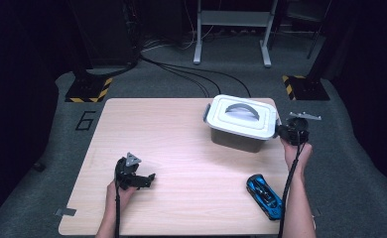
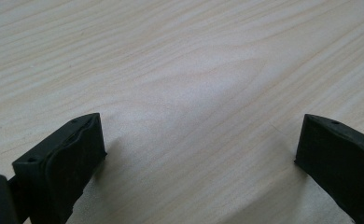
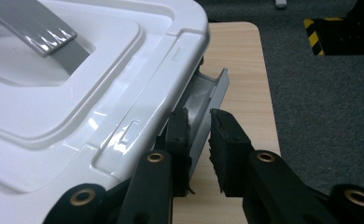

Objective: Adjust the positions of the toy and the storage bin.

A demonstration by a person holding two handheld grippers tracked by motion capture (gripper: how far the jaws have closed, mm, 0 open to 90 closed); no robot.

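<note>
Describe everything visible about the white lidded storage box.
The white-lidded plastic storage box stands upright at the far right of the pale wooden table. Its glossy lid is on, with a grey carry handle lying across its recessed top, over a darker translucent base. Grey side latches flank it; the right gripper has its jaws closed on the right latch.

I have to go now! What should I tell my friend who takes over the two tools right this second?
Right tool: shut on the grey side latch of the white box, at its right end.
Left tool: open, holding nothing, low over the bare table.
Lid is on the box. Blue toy car lies near the table's front right corner, untouched.
Left, probably: free this latch, then the opposite one, and lift the lid.
</note>
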